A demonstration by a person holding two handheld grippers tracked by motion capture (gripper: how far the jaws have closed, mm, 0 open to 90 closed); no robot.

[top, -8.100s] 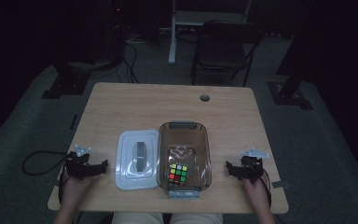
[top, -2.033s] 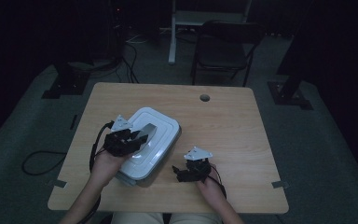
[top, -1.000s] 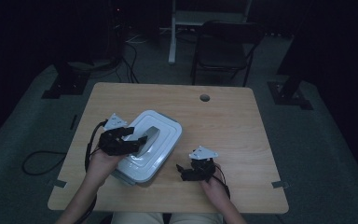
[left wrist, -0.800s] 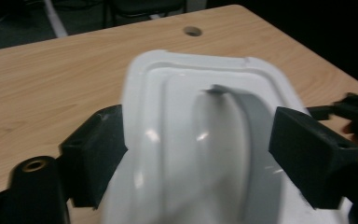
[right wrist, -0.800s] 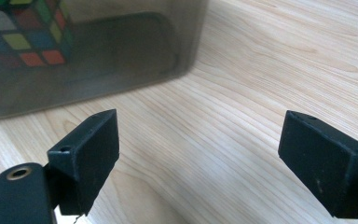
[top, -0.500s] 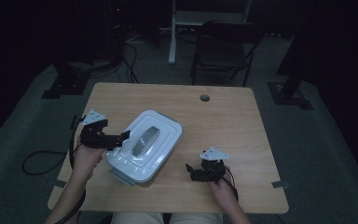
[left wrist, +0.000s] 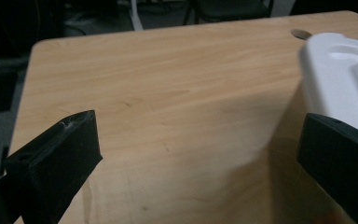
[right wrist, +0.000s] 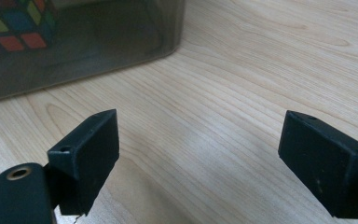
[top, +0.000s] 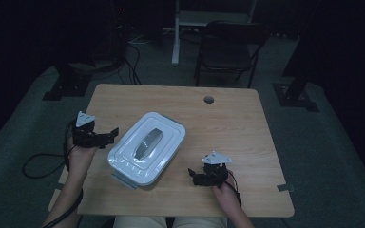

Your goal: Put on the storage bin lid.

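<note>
Two hand-held grippers (top: 108, 133) (top: 193, 175) released, lidded box (top: 147, 147) lying diagonally on table (top: 228, 123)

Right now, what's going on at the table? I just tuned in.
A person sits at the wooden table with a gripper in each hand. A lidded container lies skewed on the table, white lid on, and the right gripper view shows a colour cube through its smoky wall. The left gripper hovers open just off the container's left side. The right gripper is open near the table's front, apart from the container. Neither holds anything.
</note>
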